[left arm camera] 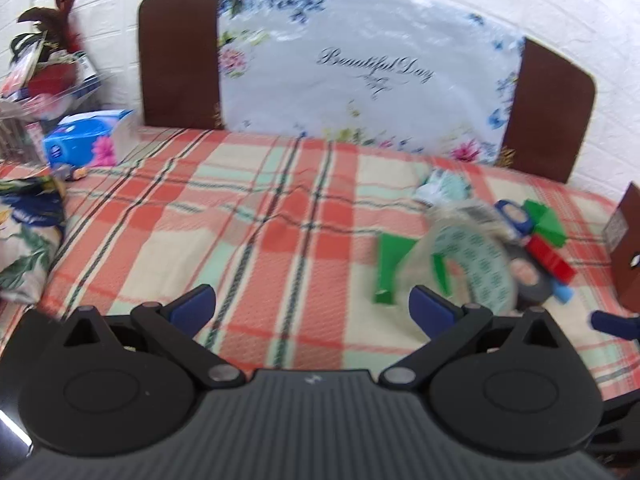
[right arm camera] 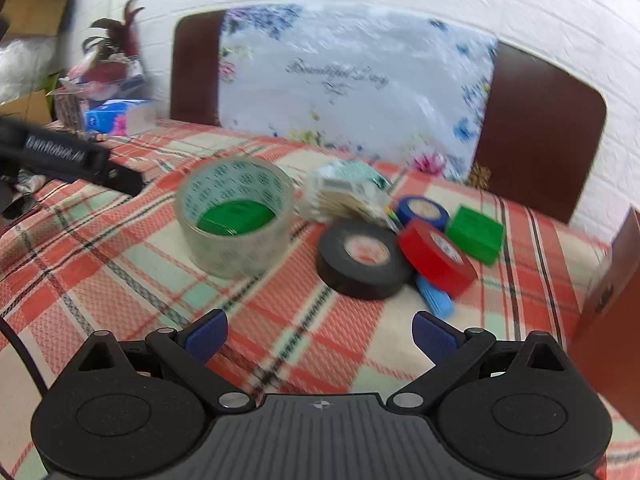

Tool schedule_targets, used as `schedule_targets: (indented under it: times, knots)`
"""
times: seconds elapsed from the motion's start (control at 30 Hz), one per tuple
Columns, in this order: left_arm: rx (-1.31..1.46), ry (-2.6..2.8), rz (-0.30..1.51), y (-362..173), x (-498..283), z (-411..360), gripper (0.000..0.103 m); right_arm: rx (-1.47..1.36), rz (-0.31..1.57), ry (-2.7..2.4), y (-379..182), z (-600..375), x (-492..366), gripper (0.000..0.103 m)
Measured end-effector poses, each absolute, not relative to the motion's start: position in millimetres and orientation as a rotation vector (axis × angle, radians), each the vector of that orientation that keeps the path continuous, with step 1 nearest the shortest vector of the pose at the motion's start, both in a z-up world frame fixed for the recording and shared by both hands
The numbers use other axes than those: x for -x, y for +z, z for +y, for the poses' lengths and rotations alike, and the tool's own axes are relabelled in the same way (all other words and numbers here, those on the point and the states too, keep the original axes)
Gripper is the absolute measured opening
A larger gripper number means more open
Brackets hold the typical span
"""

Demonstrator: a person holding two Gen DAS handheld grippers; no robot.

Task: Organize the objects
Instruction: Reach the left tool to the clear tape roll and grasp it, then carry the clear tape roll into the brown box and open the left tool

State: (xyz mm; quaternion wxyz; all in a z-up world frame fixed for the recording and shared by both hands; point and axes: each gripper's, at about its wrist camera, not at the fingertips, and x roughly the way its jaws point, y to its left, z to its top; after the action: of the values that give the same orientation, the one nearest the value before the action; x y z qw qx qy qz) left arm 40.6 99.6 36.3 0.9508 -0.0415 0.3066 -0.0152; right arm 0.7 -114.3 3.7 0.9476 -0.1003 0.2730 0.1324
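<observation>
On the plaid tablecloth (right arm camera: 120, 280) lie a clear tape roll (right arm camera: 236, 224) with a green piece (right arm camera: 234, 218) seen through its hole, a black tape roll (right arm camera: 362, 258), a red roll (right arm camera: 436, 258), a blue roll (right arm camera: 424, 210), a green box (right arm camera: 476, 234), a light blue stick (right arm camera: 434, 296) and a white packet (right arm camera: 344, 194). My right gripper (right arm camera: 320, 334) is open and empty, short of the black roll. My left gripper (left arm camera: 312, 306) is open and empty, left of the clear roll (left arm camera: 468, 264). Both views are blurred.
A floral "Beautiful Day" bag (left arm camera: 360, 68) leans on a brown chair back (left arm camera: 180, 60) behind the table. A blue tissue pack (left arm camera: 88, 140) and clutter sit at far left. A brown box (right arm camera: 612, 308) stands at right. The left gripper's arm (right arm camera: 72, 160) shows at left.
</observation>
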Motion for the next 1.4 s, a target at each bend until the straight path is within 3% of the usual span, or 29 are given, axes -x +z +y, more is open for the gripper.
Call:
schedule_targets:
  times: [0.33, 0.43, 0.77, 1.0, 1.07, 1.13, 1.4]
  knots:
    - [0.050, -0.182, 0.607, 45.9, -61.6, 69.9, 0.103, 0.241, 0.486, 0.328, 10.5, -85.7, -13.5, 0.098]
    - [0.046, -0.187, 0.640, 39.0, -70.1, 67.2, 0.094, 0.239, 0.487, 0.356, 8.5, -80.1, -20.8, 0.098]
    - [0.013, -0.170, 0.693, 22.8, -84.7, 65.0, 0.085, 0.241, 0.516, 0.397, -0.4, -68.5, -44.8, 0.096]
    - [0.020, -0.188, 0.716, 16.0, -87.8, 64.2, 0.062, 0.229, 0.560, 0.432, -6.2, -64.6, -57.8, 0.079]
    - [0.023, -0.207, 0.716, 16.0, -86.2, 61.8, 0.049, 0.244, 0.554, 0.430, -6.7, -62.0, -55.9, 0.079]
    - [0.035, -0.235, 0.720, 17.4, -83.8, 58.7, 0.024, 0.254, 0.544, 0.428, -6.5, -60.6, -51.9, 0.077]
    - [0.029, -0.272, 0.720, 24.0, -60.8, 39.0, 0.024, 0.256, 0.533, 0.405, 0.2, -73.2, -24.5, 0.077]
